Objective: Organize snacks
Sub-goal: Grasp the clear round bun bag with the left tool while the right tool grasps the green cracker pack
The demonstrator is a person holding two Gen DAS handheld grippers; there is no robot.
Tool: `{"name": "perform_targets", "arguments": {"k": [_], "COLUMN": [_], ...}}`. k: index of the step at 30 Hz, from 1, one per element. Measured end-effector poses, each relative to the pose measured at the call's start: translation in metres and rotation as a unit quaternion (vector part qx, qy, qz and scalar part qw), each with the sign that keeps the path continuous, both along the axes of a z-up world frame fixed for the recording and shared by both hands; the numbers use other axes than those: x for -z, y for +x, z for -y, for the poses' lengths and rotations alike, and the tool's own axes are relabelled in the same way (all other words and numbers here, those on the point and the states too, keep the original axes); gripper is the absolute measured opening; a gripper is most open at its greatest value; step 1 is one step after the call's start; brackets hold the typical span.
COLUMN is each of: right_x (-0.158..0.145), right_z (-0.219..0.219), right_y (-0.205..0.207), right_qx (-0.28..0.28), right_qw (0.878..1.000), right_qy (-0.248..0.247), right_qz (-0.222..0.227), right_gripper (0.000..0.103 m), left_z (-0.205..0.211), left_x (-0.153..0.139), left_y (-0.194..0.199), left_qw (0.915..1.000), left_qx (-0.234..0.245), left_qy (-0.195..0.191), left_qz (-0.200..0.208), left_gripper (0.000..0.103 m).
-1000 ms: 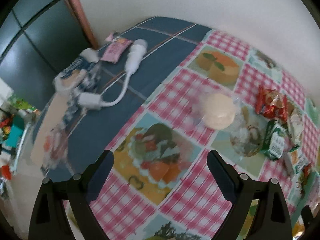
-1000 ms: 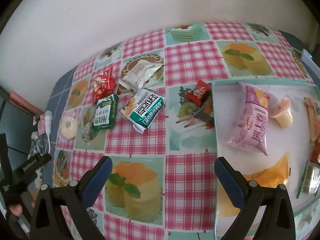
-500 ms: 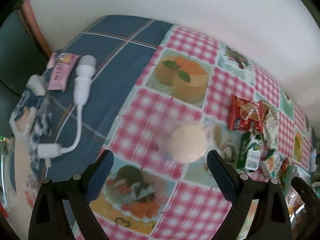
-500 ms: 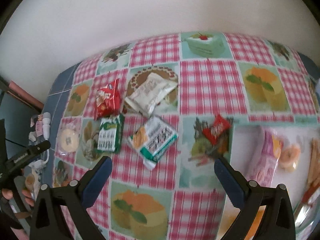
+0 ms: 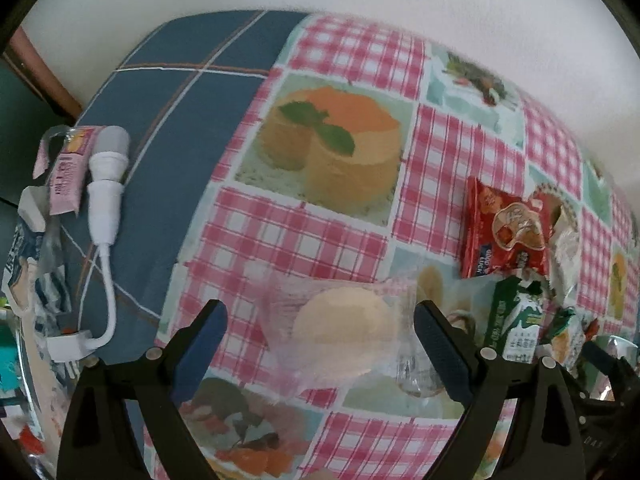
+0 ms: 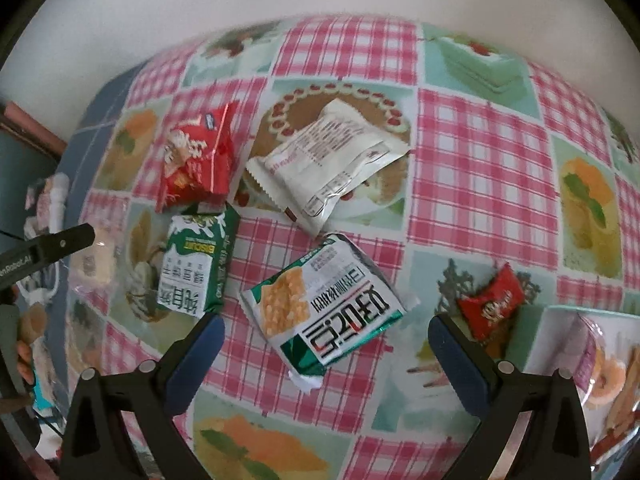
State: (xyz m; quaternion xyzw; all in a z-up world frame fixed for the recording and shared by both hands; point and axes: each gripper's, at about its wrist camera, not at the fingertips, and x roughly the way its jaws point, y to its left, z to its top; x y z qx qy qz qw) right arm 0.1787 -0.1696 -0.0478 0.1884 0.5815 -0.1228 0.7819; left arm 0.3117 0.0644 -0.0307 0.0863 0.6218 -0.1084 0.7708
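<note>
My left gripper (image 5: 320,332) is open, its fingers on either side of a pale round cake in clear wrap (image 5: 340,332) on the checked tablecloth. My right gripper (image 6: 326,344) is open above a green-and-white cracker packet (image 6: 324,308). Around it lie a green biscuit pack (image 6: 196,264), a red snack bag (image 6: 198,160), a white packet (image 6: 332,160) and a small red candy (image 6: 490,306). The red bag (image 5: 506,232) and green pack (image 5: 516,320) also show in the left wrist view. The left gripper's finger (image 6: 60,242) shows at the left of the right wrist view, by the cake (image 6: 96,264).
A white tray (image 6: 560,344) with several snacks sits at the right edge. A white plug and cable (image 5: 104,200), a pink sachet (image 5: 66,176) and other wrappers lie on the blue cloth at the table's left end. A white wall runs behind the table.
My left gripper has swung right and come down so the round cake now sits between its fingers. My right gripper has moved left and closer to the cracker packet; the tray has slid to the frame's right edge.
</note>
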Motion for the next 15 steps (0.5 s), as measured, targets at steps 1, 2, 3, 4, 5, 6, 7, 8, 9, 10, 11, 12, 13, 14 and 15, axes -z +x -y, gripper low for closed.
{"name": "perform_targets", "arguments": {"k": [1,2,3,4,5,6,7,8,9,10,11,12,13,14,15], "right_x": [0.003,0.006,0.009,0.011,0.014,0.016,0.018,0.019,0.02,0.019,0.019,0.018,0.017,0.016,0.013], "right_z": [-0.001,-0.002,-0.003,-0.005,-0.006,-0.007,-0.007,-0.007,-0.007,-0.006,-0.007,-0.006,-0.006,-0.007,-0.007], "right_y": [0.002,0.005,0.007,0.008,0.009,0.009,0.009,0.009,0.008,0.009,0.009,0.008,0.008,0.008,0.01], "right_qx": [-0.003,-0.006,-0.01,-0.013,-0.015,-0.017,-0.018,-0.019,-0.02,-0.021,-0.024,-0.025,-0.024,-0.023,-0.022], "right_qw": [1.0,1.0,1.0,1.0,1.0,1.0,0.999,0.999,0.999,0.999,0.999,0.999,0.999,0.999,0.999], "right_qy": [-0.002,-0.003,-0.005,-0.007,-0.011,-0.014,-0.017,-0.018,-0.023,-0.028,-0.033,-0.034,-0.032,-0.03,-0.028], "right_qz": [-0.004,-0.007,-0.011,-0.014,-0.016,-0.018,-0.02,-0.02,-0.019,-0.017,-0.015,-0.012,-0.011,-0.011,-0.01], "right_gripper": [0.103,0.103,0.103,0.103,0.102,0.102,0.101,0.099,0.098,0.093,0.088,0.087,0.085,0.084,0.083], "left_z": [0.002,0.004,0.006,0.008,0.01,0.012,0.013,0.013,0.014,0.014,0.015,0.016,0.016,0.017,0.019], "left_x": [0.003,0.006,0.009,0.011,0.012,0.014,0.015,0.016,0.016,0.017,0.017,0.018,0.018,0.018,0.017], "left_y": [0.001,0.002,0.002,0.002,0.002,0.002,0.003,0.004,0.008,0.008,0.008,0.009,0.009,0.009,0.008], "left_qw": [1.0,1.0,0.9999,0.9999,0.9998,0.9997,0.9997,0.9996,0.9996,0.9996,0.9995,0.9995,0.9994,0.9993,0.9992], "left_qx": [0.0,0.001,0.002,0.004,0.006,0.009,0.009,0.009,0.008,0.008,0.006,0.006,0.006,0.007,0.006], "left_qy": [0.003,0.005,0.009,0.014,0.018,0.022,0.023,0.025,0.027,0.029,0.03,0.032,0.035,0.038,0.039], "left_qz": [-0.003,-0.004,-0.005,-0.006,-0.007,-0.007,-0.007,-0.006,-0.005,-0.004,-0.003,-0.002,-0.001,0.002,0.004], "left_gripper": [0.095,0.095,0.095,0.095,0.095,0.095,0.095,0.095,0.094,0.094,0.094,0.094,0.094,0.094,0.091]}}
